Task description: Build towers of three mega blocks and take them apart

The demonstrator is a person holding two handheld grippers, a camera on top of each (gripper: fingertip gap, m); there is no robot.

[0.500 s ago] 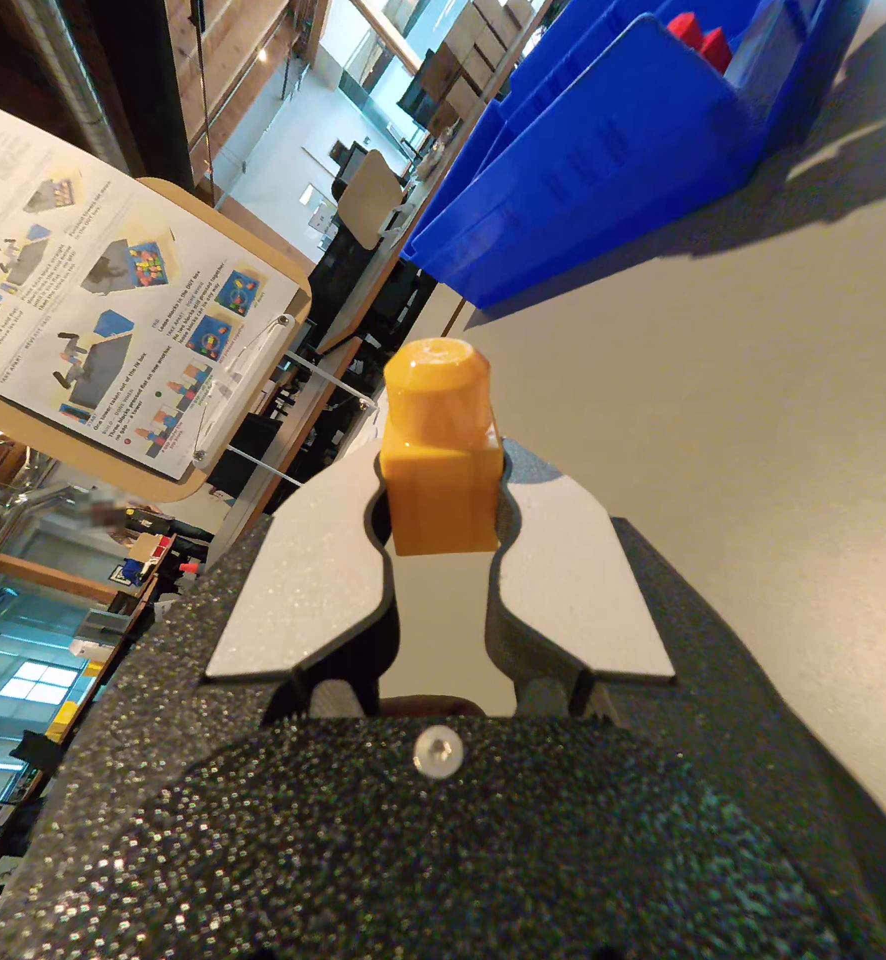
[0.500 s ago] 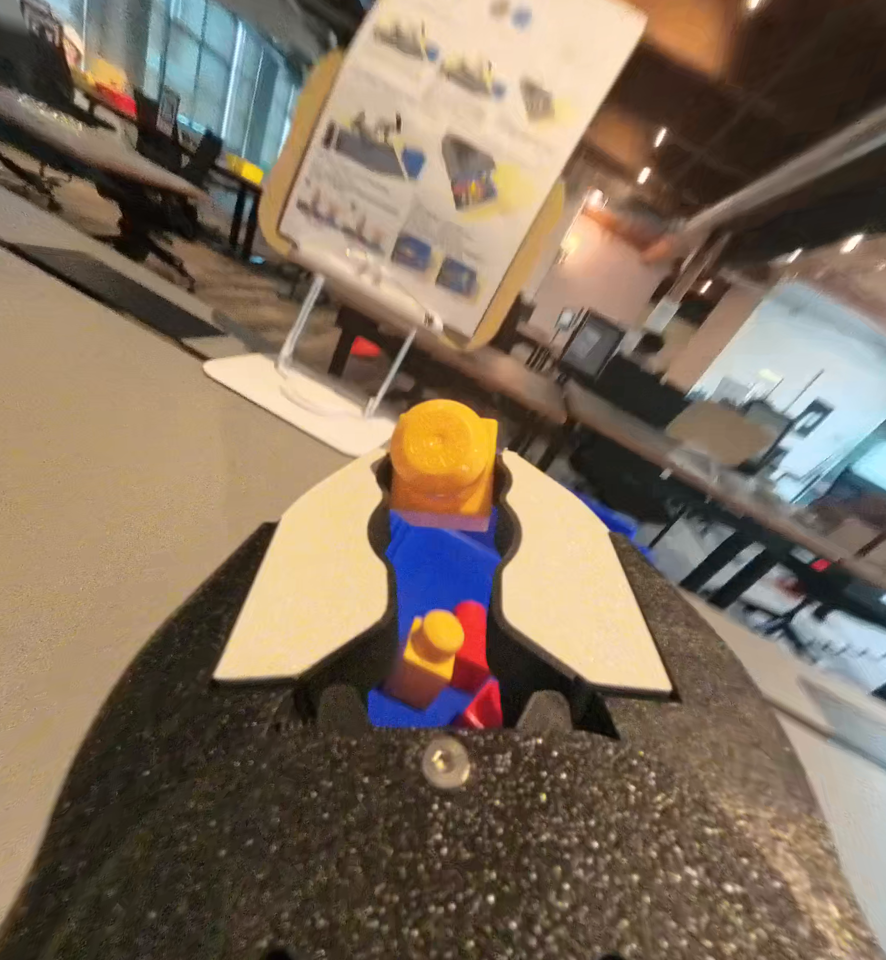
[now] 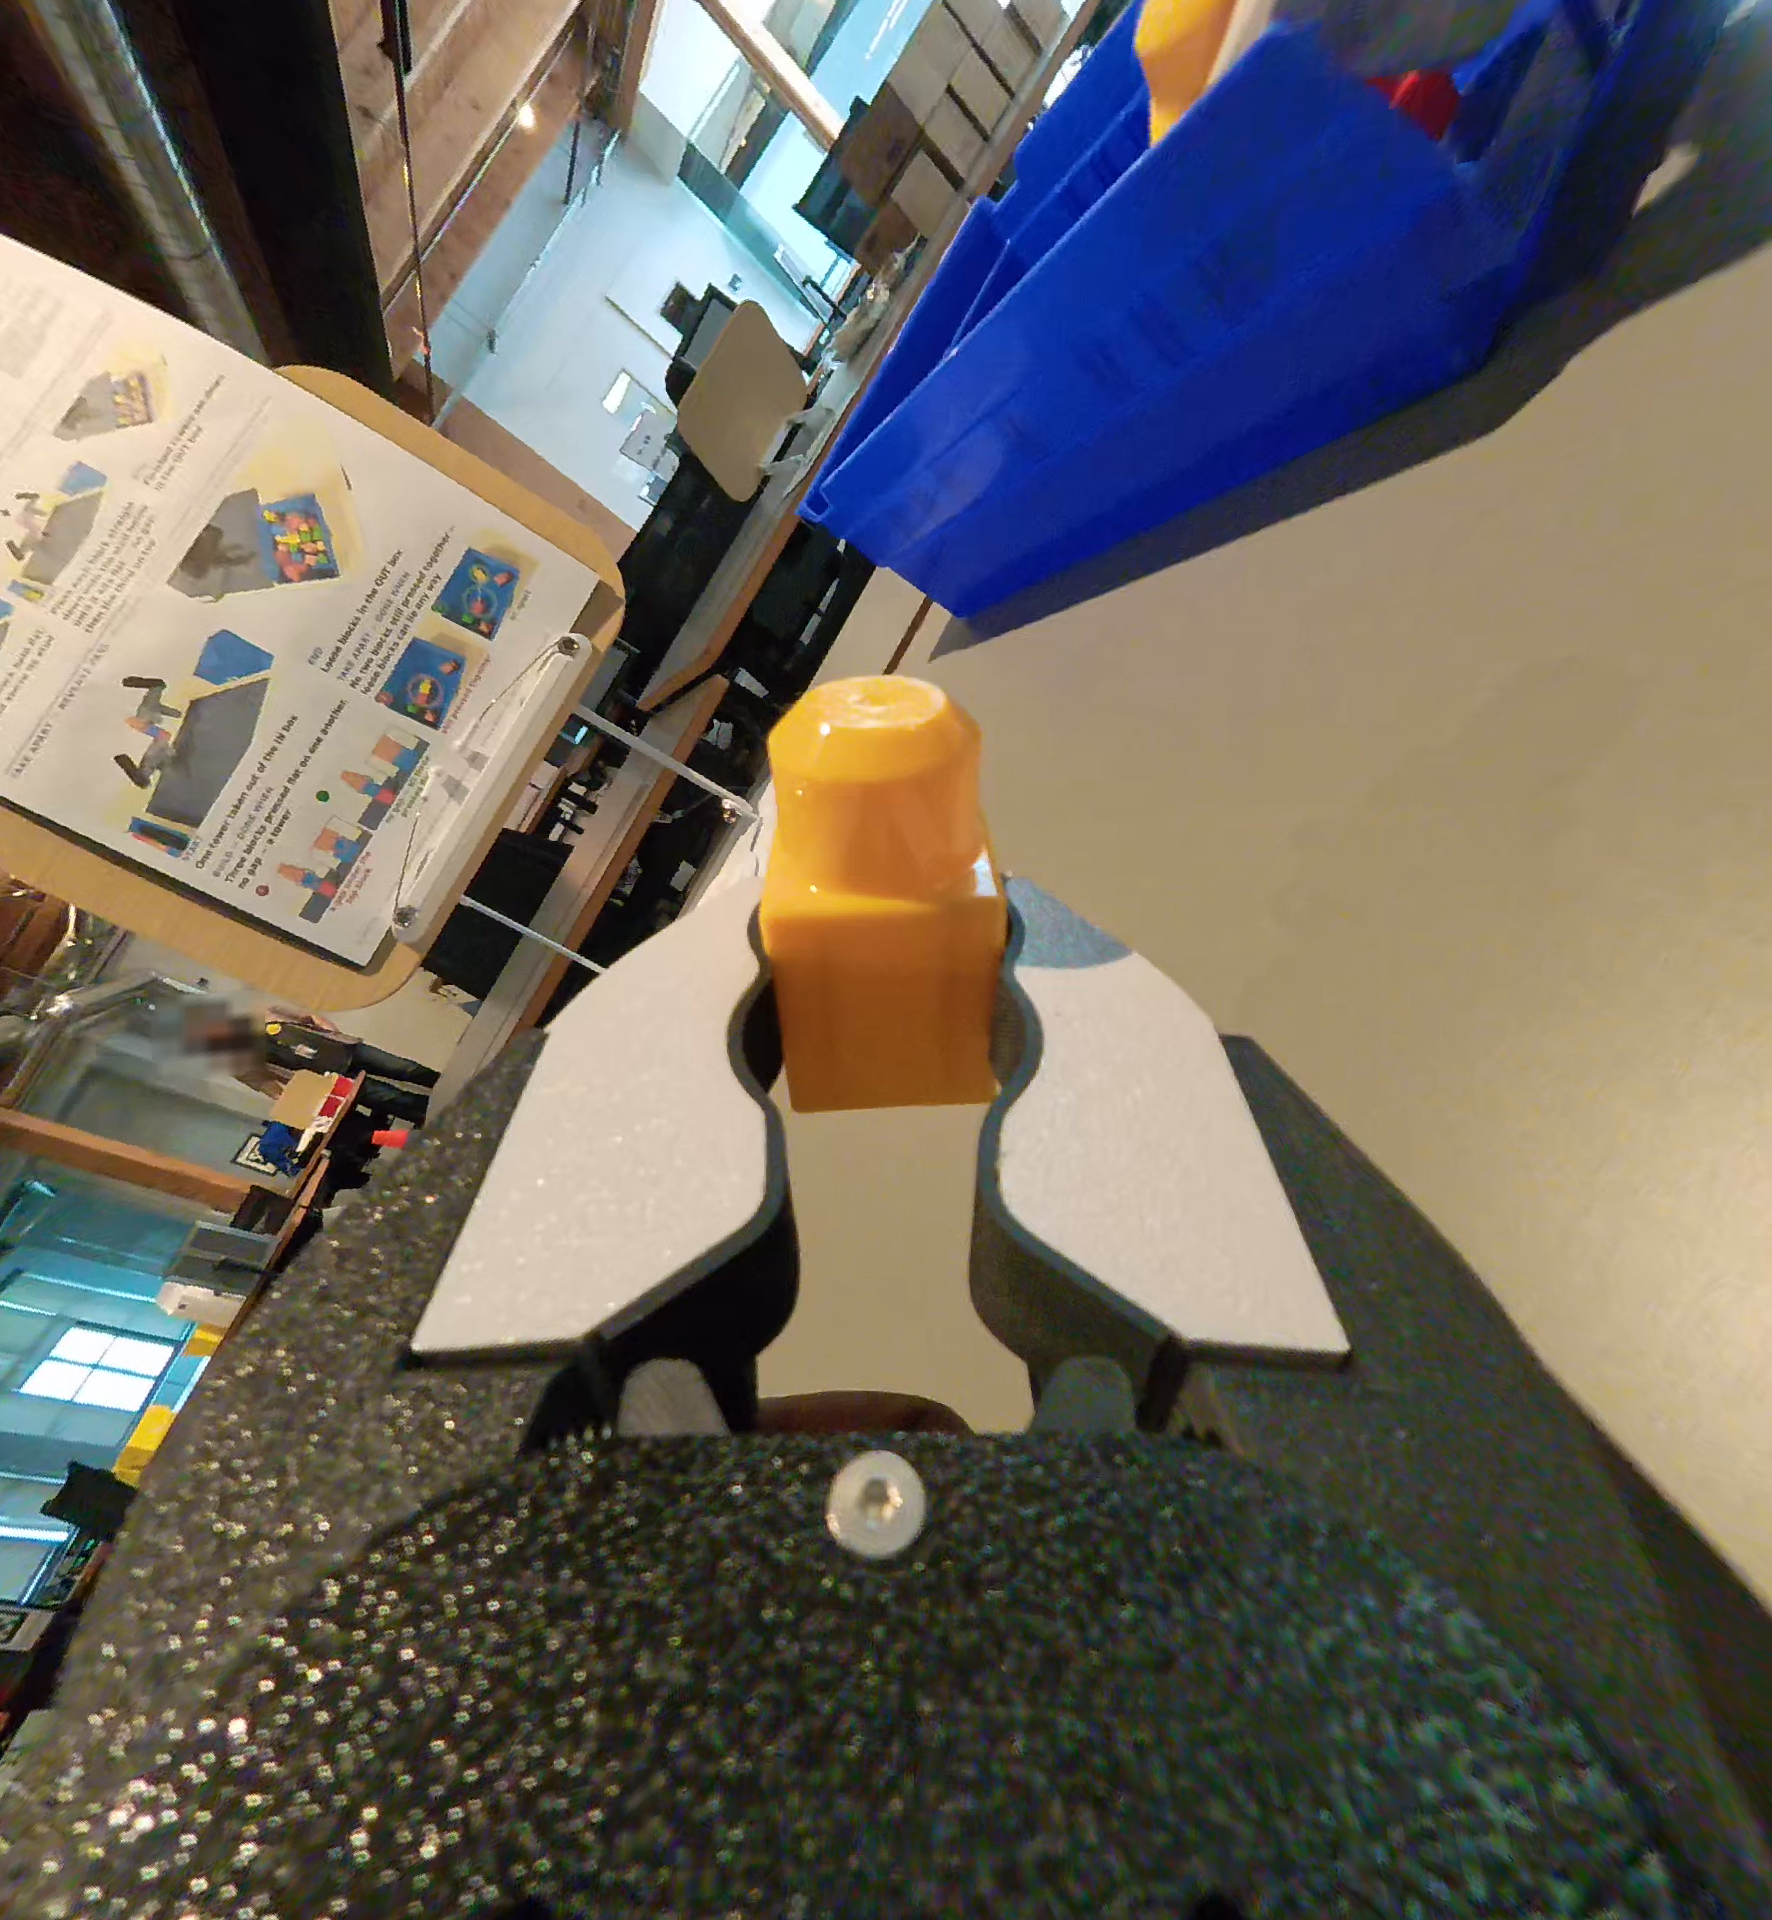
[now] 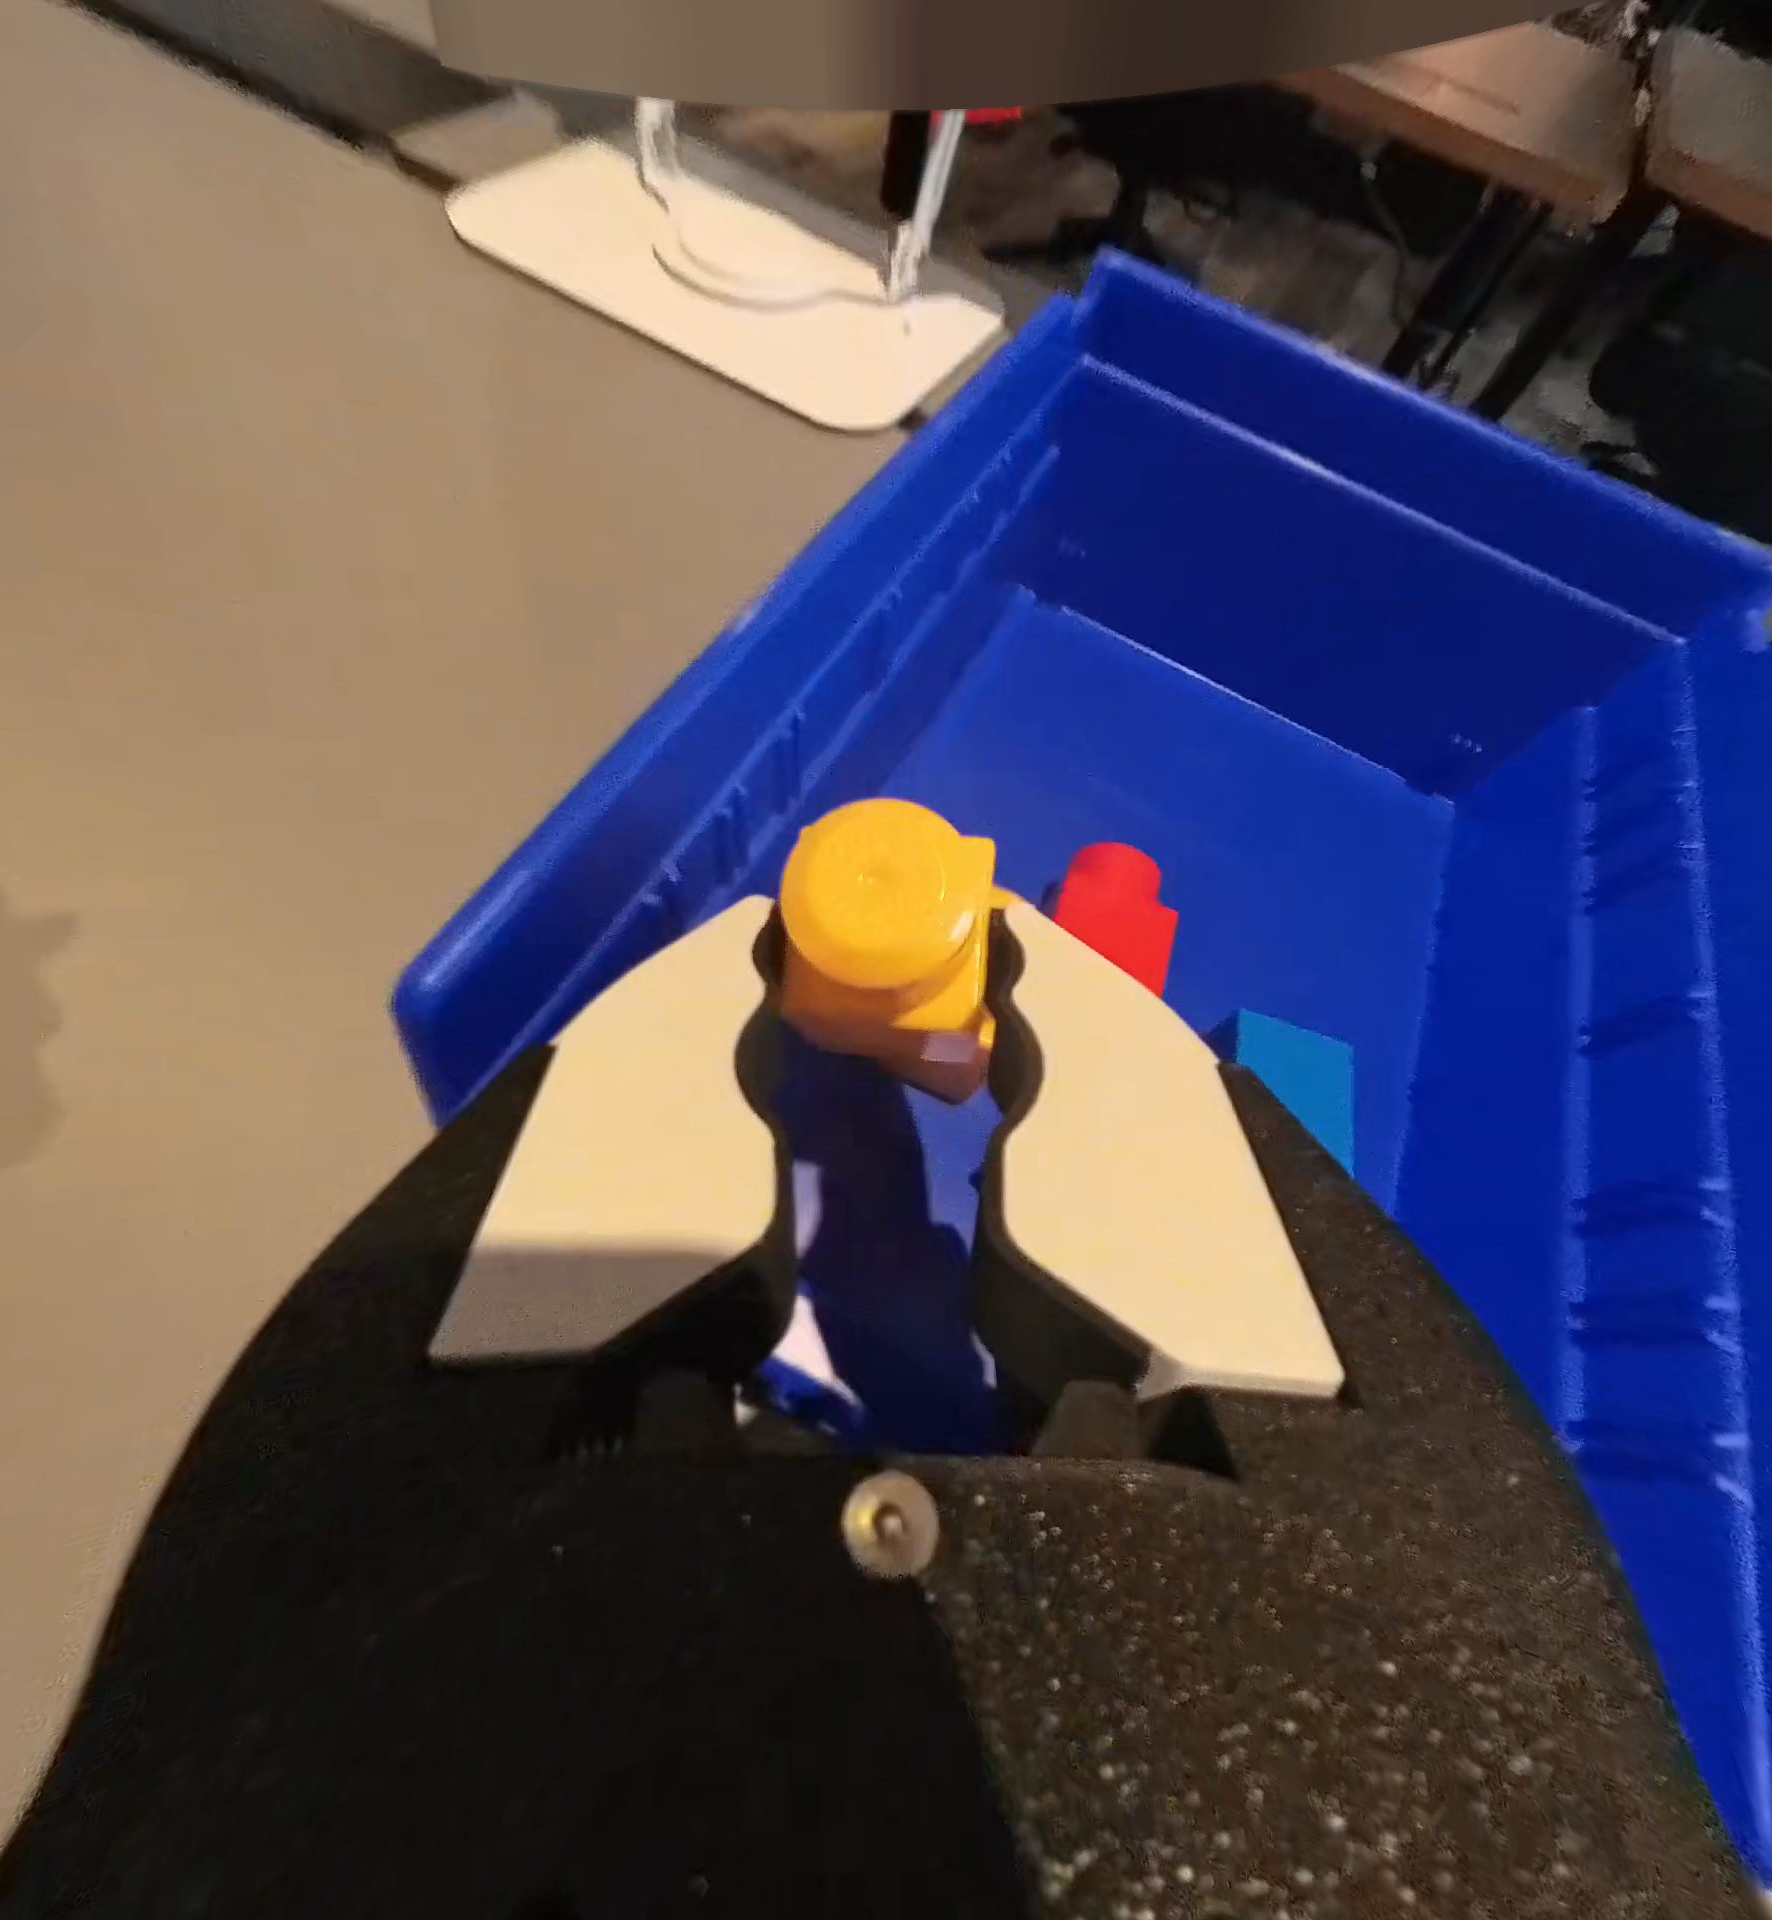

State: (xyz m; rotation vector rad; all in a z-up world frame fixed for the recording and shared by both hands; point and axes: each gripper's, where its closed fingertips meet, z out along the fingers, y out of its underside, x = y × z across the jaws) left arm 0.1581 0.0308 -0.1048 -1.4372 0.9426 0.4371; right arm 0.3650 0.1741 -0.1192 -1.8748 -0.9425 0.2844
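My left gripper (image 3: 882, 997) is shut on an orange one-stud block (image 3: 877, 914), held above the beige table with its stud pointing forward. My right gripper (image 4: 887, 997) is shut on a second orange one-stud block (image 4: 882, 935) and holds it over the open blue bin (image 4: 1225, 582). A red block (image 4: 1121, 920) and a light blue block (image 4: 1292, 1070) lie on the bin's floor. In the left wrist view the right gripper's orange block (image 3: 1173, 52) shows, blurred, above the blue bins (image 3: 1173, 343), with a red block (image 3: 1422, 94) inside.
An instruction board (image 3: 238, 665) on a wire stand stands at the table's far side; its white base (image 4: 726, 291) shows left of the bin. The beige table (image 4: 238, 675) spreads left of the bin. Desks and chairs lie beyond the table. My hands' fingertips stand some 25 centimetres from each other.
My right gripper has swung down and over the blue bin with its orange block. The left gripper holds its block in the same place.
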